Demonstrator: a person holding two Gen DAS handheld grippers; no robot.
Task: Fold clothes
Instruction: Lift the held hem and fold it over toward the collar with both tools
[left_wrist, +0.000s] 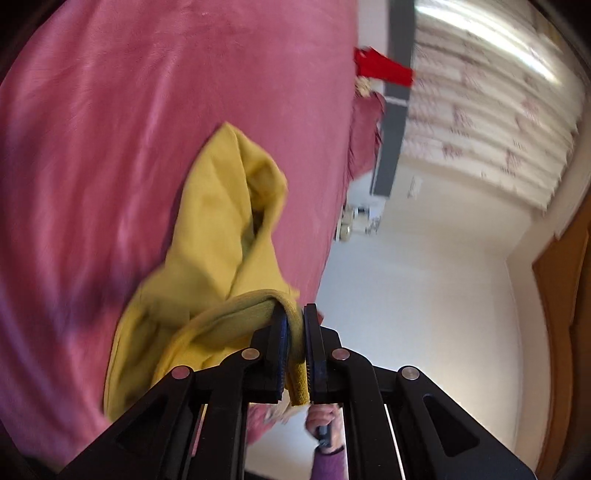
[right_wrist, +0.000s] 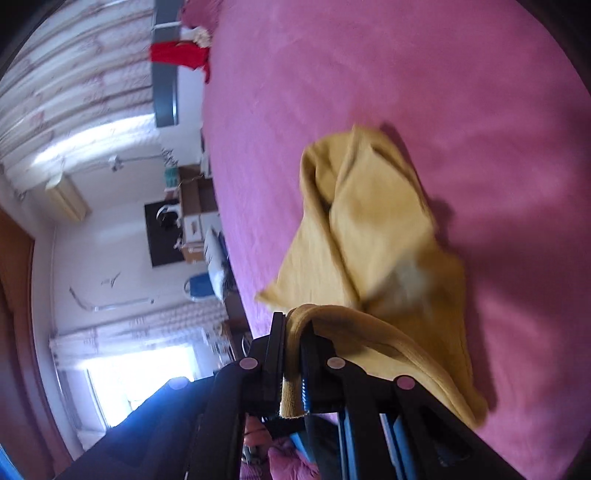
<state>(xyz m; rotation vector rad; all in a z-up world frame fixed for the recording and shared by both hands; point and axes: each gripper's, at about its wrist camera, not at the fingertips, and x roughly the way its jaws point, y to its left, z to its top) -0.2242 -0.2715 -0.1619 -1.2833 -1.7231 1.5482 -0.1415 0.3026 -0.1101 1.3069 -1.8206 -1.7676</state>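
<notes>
A: Both tongs first, left one before right. What has the left gripper (left_wrist: 294, 321) got?

B: Its two black jaws are pressed nearly together on a ribbed hem of the yellow garment (left_wrist: 221, 229). A short end of the hem sticks out below the jaws, toward the camera.

A: And the rest of that garment?

B: From the left wrist camera it hangs away from the jaws in loose, bunched folds over the pink bedspread (left_wrist: 110, 129). Whether its far end touches the bed, I cannot tell; the picture is blurred.

A: Anything to the right of it there?

B: A red cloth (left_wrist: 382, 70) past the far edge of the bed, beside a dark grey post (left_wrist: 393, 122), then pale curtains (left_wrist: 491, 122) and a white wall. Low between the gripper's arms a hand (left_wrist: 323, 424) shows, gripping a dark handle, with a purple sleeve below it.

A: Now the right gripper (right_wrist: 291, 325).

B: Same story: jaws closed tight on another stretch of the yellow hem, a frayed end poking out beneath them. The garment drapes off to the right of the jaws, folded over itself, with a pale fuzzy patch (right_wrist: 406, 280) on it that is too blurred to make out.

A: And around it?

B: Bedspread on the right; shelves and a bright window on the left.
</notes>
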